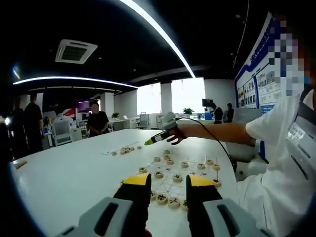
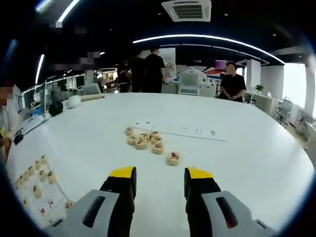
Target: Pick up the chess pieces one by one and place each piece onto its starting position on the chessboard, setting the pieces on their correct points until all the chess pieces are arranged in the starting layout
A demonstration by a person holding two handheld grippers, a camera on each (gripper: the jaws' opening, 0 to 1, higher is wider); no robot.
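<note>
Right gripper [image 2: 159, 185] open wide, empty, aimed at the loose pieces [image 2: 148, 140] at frame centre. Left gripper [image 1: 168, 190] likewise open over the chessboard [image 1: 177, 180] (lower centre). Risk: closing on clustered discs may scatter their neighbours.

Right tool [image 2: 160, 185] open above white table [image 2: 247, 163], loose chess pieces [image 2: 146, 141] ahead

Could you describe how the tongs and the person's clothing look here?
Left tongs and right tongs: black jaws with yellow tips, on grey bodies with dark slots. In the left gripper view, the right tongs show a yellow-green tip, with a black cable behind. The person wears a white short sleeve.
</note>
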